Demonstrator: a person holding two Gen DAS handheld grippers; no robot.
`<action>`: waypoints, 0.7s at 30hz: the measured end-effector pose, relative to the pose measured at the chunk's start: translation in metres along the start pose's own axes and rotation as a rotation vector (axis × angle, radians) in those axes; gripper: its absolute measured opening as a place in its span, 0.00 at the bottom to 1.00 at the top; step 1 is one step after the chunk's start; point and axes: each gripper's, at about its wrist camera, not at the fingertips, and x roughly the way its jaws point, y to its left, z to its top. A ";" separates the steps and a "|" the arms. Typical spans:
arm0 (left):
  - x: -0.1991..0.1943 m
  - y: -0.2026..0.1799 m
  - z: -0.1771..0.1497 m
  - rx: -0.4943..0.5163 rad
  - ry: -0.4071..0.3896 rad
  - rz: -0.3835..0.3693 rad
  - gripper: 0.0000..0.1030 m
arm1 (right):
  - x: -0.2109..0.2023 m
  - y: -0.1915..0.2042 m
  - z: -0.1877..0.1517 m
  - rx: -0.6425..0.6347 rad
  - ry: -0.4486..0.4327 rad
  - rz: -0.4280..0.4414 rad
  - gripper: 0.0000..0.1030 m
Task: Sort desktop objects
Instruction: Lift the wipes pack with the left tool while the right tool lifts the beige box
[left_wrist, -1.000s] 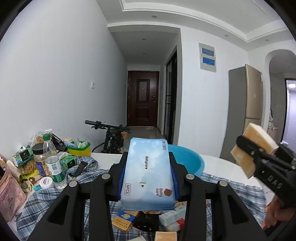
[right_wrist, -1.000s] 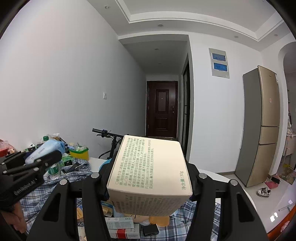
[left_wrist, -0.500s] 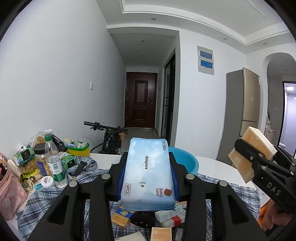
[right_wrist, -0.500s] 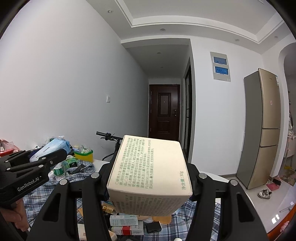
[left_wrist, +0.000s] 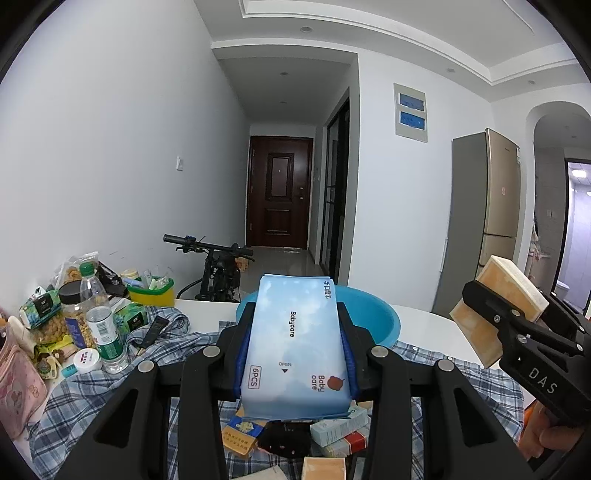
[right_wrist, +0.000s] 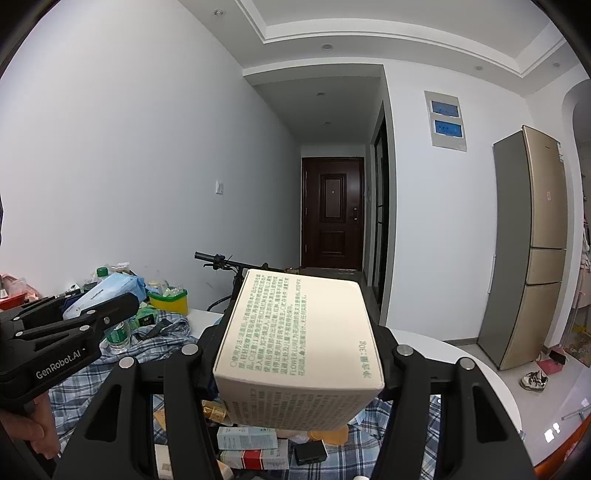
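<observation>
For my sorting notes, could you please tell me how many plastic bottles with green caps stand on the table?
1 for certain: the bottle stands at the table's left edge, beside the peanut jar. Clutter there may hide others.

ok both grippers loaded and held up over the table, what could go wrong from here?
1. The left gripper holds a soft wipes pack; it could sag or slip out on release.
2. The right gripper grips its cream box near the back, so it could tip forward.
3. Loose small boxes crowd the plaid cloth below; a drop would scatter them. The blue basin sits beyond.
</observation>
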 end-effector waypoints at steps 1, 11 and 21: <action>0.004 0.000 0.001 0.000 0.001 -0.004 0.40 | 0.003 -0.001 0.001 0.001 0.000 0.000 0.55; 0.046 -0.004 0.016 0.048 -0.019 0.004 0.40 | 0.034 -0.006 0.007 -0.024 -0.007 -0.019 0.55; 0.100 0.009 0.032 0.014 -0.014 -0.010 0.41 | 0.079 -0.011 0.020 -0.058 -0.026 -0.039 0.55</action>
